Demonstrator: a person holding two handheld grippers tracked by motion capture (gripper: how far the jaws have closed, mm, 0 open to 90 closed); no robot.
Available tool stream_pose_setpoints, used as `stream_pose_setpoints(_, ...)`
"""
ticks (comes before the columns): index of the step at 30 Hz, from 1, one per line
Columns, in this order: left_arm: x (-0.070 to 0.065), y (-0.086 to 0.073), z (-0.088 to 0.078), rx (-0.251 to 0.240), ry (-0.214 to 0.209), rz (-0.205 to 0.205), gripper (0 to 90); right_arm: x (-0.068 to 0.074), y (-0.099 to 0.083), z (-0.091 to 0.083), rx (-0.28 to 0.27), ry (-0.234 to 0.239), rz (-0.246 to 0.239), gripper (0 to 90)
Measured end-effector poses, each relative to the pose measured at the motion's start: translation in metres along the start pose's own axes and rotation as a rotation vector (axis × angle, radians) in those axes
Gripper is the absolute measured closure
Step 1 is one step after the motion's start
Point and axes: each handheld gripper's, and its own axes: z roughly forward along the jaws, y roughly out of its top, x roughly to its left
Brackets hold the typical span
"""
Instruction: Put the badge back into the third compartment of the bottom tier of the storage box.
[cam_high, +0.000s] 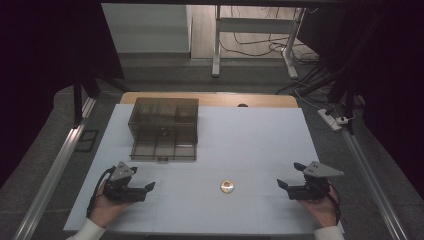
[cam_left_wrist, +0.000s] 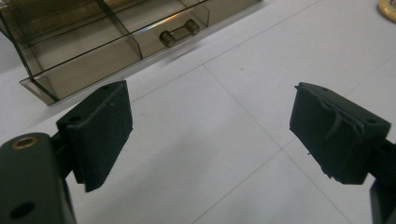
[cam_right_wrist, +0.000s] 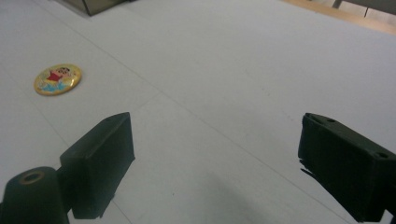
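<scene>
A small round badge (cam_high: 227, 187) with a cartoon picture lies flat on the white table sheet (cam_high: 250, 135), between the two hands; it also lies at the left of the right gripper view as the badge (cam_right_wrist: 58, 79). A smoky clear plastic drawer box (cam_high: 163, 129) stands at the back left with its lower drawer pulled out; the drawer's handle (cam_left_wrist: 179, 33) faces my left gripper. My left gripper (cam_high: 146, 189) rests low at the front left, open and holding nothing, as the left gripper (cam_left_wrist: 210, 133) confirms. At the front right my right gripper (cam_high: 289, 181) is open too, the right gripper (cam_right_wrist: 215, 168) bare between its pads.
The white sheet covers a wooden table whose far edge (cam_high: 210, 98) shows behind the box. Metal rails (cam_high: 55, 170) run along both sides. Beyond the table stand a desk frame (cam_high: 255, 35) and floor cables with a power strip (cam_high: 332, 119) at the right.
</scene>
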Motion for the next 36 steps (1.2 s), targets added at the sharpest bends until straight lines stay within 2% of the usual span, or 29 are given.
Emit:
stream_pose_setpoints(6, 0.001, -0.002, -0.002, -0.008, -0.003, 0.005, 13.0, 0.004, -0.001, 0.008, 0.045, 0.003, -0.019, 10.3)
stream_pose_setpoints(12, 0.003, -0.003, -0.001, 0.0, -0.002, 0.01, 13.3, 0.004, -0.001, 0.009, 0.042, 0.007, -0.018, 10.4)
stream_pose_setpoints(26, 0.005, 0.0, -0.003, -0.002, -0.009, -0.004, 13.6, 0.005, -0.003, 0.01, 0.038, 0.007, -0.019, 10.4)
stream_pose_setpoints(36, 0.0, 0.009, -0.003, -0.009, -0.032, 0.019, 13.8, 0.006, -0.003, 0.011, 0.044, 0.003, -0.028, 10.5)
